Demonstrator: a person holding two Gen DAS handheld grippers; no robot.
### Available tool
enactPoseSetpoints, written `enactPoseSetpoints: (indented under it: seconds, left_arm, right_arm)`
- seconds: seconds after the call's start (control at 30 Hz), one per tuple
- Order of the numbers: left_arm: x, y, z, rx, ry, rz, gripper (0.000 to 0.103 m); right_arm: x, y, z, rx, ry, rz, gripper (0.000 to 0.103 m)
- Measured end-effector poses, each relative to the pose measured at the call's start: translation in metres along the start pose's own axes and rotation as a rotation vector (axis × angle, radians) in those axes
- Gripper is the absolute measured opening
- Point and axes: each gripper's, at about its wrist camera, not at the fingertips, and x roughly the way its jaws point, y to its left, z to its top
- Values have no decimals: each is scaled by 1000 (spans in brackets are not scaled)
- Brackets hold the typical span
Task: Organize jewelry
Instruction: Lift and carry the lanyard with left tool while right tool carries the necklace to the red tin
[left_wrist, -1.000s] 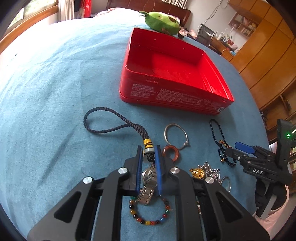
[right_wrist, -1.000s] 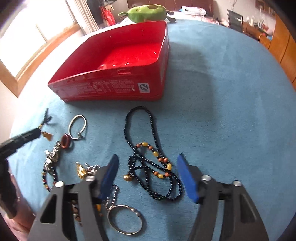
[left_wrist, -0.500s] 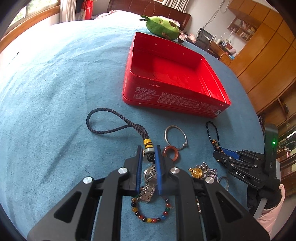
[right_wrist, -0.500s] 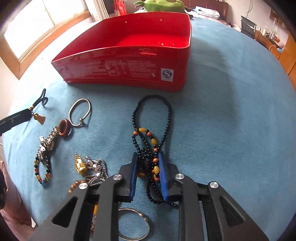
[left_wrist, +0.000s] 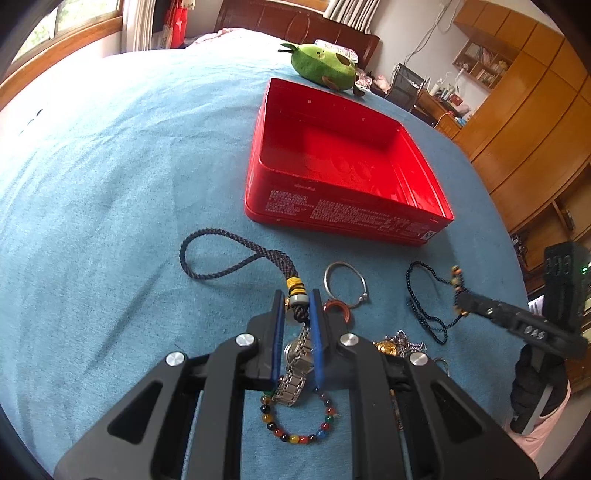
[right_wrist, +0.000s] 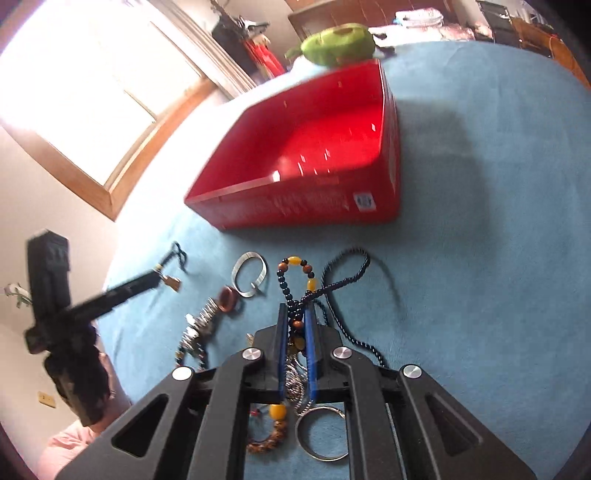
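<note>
An open red tin (left_wrist: 347, 206) stands on the blue cloth; it also shows in the right wrist view (right_wrist: 295, 206). My left gripper (left_wrist: 297, 297) is shut on the knot of a dark braided cord charm (left_wrist: 229, 258), low over the cloth. My right gripper (right_wrist: 295, 310) is shut on a black bead necklace (right_wrist: 343, 273) with amber beads and lifts it; the necklace also shows in the left wrist view (left_wrist: 424, 280). A silver watch (left_wrist: 295, 365), a coloured bead bracelet (left_wrist: 295, 437), a silver ring (left_wrist: 343, 284) and a red-brown ring (left_wrist: 338, 308) lie below.
A green plush toy (left_wrist: 323, 66) lies behind the tin. A gold charm with chain (left_wrist: 397, 345) and a metal bangle (right_wrist: 321, 432) lie near the grippers. Wooden cabinets (left_wrist: 524, 122) stand at the right, a window (right_wrist: 85, 96) at the left.
My right gripper closed on the black bead necklace and has raised it off the cloth. My left gripper stays shut on the cord charm and has lifted a little.
</note>
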Motion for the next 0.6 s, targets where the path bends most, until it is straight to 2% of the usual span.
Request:
enactPoseSetpoints:
  seconds: [0.27,0.33,0.4,0.6]
  left_arm:
    - [-17,-12,14,23,-48,-8,12]
    - [-23,-16,17,30,-61,-13,12]
    - [-25,-18,18,34,-67,-17,12]
    - [-21,-21,15,38,-59,-22,12]
  right_arm:
    - [-42,26,18,-52,-131,45,8]
    - [-52,31,23,-71,-151,16,8]
    - [-45,35,26,-75,-138,-12,8]
    - [16,15,10,-38,8,-106,8]
